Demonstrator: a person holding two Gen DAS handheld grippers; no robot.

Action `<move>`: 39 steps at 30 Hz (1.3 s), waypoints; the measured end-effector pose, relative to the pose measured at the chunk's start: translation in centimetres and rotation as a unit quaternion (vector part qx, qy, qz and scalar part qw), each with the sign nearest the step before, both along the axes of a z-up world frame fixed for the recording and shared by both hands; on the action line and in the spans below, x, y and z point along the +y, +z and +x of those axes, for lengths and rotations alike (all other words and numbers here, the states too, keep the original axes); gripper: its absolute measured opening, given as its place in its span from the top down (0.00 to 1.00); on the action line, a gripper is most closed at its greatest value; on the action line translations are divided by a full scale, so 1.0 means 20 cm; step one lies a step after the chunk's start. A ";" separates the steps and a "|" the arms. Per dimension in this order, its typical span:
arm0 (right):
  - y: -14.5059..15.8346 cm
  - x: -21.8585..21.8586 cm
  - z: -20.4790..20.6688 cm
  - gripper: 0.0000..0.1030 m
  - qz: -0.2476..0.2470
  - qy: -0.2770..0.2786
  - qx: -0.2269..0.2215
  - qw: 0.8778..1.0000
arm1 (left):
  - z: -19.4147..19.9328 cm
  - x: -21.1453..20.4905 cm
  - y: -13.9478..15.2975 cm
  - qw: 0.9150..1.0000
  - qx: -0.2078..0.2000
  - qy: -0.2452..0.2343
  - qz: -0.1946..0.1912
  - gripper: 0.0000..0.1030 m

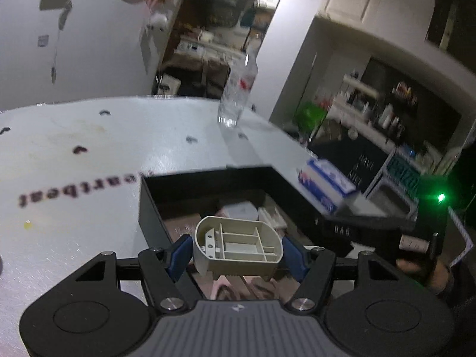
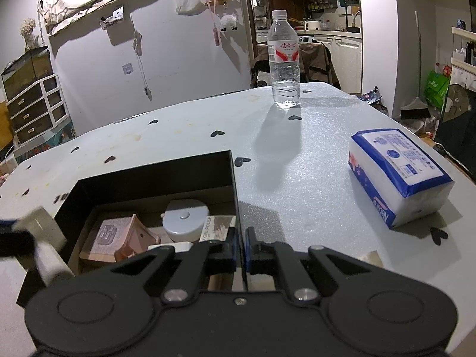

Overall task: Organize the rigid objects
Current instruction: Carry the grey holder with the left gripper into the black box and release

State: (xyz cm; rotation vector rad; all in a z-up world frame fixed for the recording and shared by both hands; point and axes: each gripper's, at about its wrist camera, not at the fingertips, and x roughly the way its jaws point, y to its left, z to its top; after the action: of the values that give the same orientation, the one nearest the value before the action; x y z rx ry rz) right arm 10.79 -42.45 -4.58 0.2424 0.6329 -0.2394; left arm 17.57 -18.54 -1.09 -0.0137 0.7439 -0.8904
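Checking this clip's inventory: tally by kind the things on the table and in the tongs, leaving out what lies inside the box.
Bottle: 1
Tissue pack: 1
Box: 1
Beige tray, held in the left tongs: 1
Total: 4

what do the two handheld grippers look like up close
Both match: the left gripper and right gripper have black angular linkage arms with silver pivot screws, blue pads lining the jaws, round black discs either side, and a ribbed grey body with a small logo in the left wrist view.
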 end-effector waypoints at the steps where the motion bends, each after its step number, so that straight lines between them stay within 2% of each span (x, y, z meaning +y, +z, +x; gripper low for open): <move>1: 0.00 0.00 0.00 0.94 0.000 0.000 0.000 1.000 | 0.00 -0.01 -0.01 1.000 0.002 0.000 0.007 0.36; 10: 0.00 -0.02 -0.02 0.94 0.009 0.007 -0.008 1.000 | -0.06 -0.02 -0.01 0.999 -0.018 0.019 0.033 0.35; 14: -0.01 -0.03 -0.02 0.94 0.014 0.011 -0.011 1.000 | -0.10 -0.03 0.02 0.999 -0.030 0.021 0.034 0.18; 28: -0.01 -0.04 -0.02 0.93 0.016 0.017 -0.010 1.000 | -0.13 -0.02 0.01 0.998 -0.022 0.027 0.042 0.15; 39: -0.02 -0.03 -0.01 0.92 0.016 0.015 -0.007 1.000 | -0.14 -0.01 0.02 0.999 -0.026 0.024 0.037 0.05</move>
State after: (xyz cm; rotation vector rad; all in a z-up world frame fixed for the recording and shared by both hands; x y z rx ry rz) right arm 10.58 -43.00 -4.96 0.2653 0.6267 -0.1990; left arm 14.82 -18.65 -0.68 0.0569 0.7255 -0.8144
